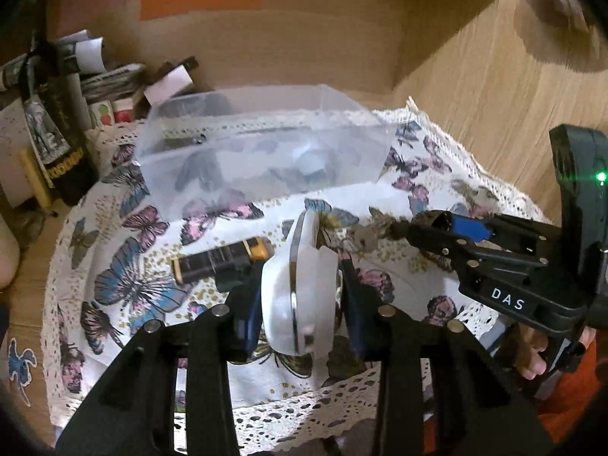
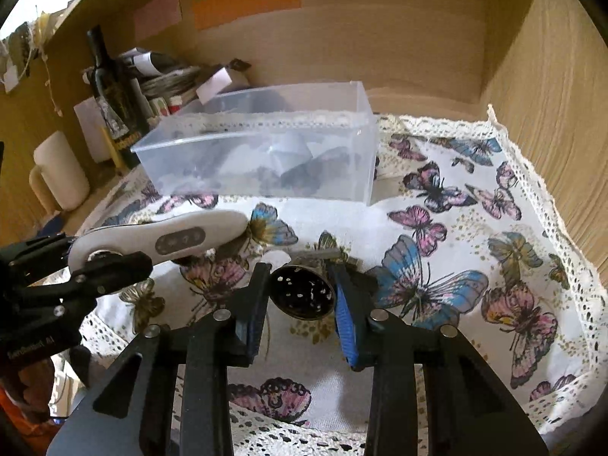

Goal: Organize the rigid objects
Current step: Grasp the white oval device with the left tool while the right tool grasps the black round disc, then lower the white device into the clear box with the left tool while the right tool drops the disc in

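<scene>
The left gripper point(image 1: 300, 296) clamped a white handheld device point(image 1: 300, 285); the right gripper point(image 2: 300, 296) clamped a dark perforated metal cylinder point(image 2: 304, 292). Both hovered above the butterfly tablecloth point(image 2: 437, 228), near the clear plastic bin point(image 2: 258, 152).

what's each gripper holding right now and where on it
Left gripper clamps the white remote at its wide end. Right gripper pinches the small round metal cup by its sides.

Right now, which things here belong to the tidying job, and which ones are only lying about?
Job:
- white device in left hand-held gripper
- round metal piece in right hand-held gripper
- black and yellow object on cloth
- clear plastic box

Lying about:
- dark bottle
- cream mug
- butterfly cloth
</scene>
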`<state>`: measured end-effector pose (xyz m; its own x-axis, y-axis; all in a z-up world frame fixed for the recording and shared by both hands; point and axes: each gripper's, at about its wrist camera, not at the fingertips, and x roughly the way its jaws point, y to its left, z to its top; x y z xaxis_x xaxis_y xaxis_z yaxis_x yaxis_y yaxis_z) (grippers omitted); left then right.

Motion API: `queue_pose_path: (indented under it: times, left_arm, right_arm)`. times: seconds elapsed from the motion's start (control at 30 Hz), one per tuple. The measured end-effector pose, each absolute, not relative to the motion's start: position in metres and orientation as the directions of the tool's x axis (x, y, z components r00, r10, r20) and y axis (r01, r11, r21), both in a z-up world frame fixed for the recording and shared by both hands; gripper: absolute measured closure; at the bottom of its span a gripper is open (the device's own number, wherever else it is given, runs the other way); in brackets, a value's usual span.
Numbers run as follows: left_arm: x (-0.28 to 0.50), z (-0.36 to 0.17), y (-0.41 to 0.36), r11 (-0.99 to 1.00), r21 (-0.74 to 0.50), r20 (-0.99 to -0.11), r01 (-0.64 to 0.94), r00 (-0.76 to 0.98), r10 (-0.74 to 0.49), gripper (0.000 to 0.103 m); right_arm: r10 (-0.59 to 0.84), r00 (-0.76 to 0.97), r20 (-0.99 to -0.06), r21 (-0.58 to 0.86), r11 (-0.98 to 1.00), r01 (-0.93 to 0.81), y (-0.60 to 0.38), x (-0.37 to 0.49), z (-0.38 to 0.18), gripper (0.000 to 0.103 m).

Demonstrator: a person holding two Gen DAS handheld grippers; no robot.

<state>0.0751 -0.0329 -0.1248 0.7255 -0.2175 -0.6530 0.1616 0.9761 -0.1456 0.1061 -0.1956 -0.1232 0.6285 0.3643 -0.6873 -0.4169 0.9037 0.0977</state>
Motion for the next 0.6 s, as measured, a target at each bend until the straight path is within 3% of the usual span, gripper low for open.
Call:
queue_pose_path:
  times: [0.6]
  left_arm:
    - [0.073, -0.076, -0.005, 0.983, -0.152, -0.529, 0.108, 0.831, -0.173, 0.066]
  right_arm:
    - [0.434, 0.681, -0.589, 0.121, 0.881, -0.457, -0.182, 0.11, -0.085, 0.073]
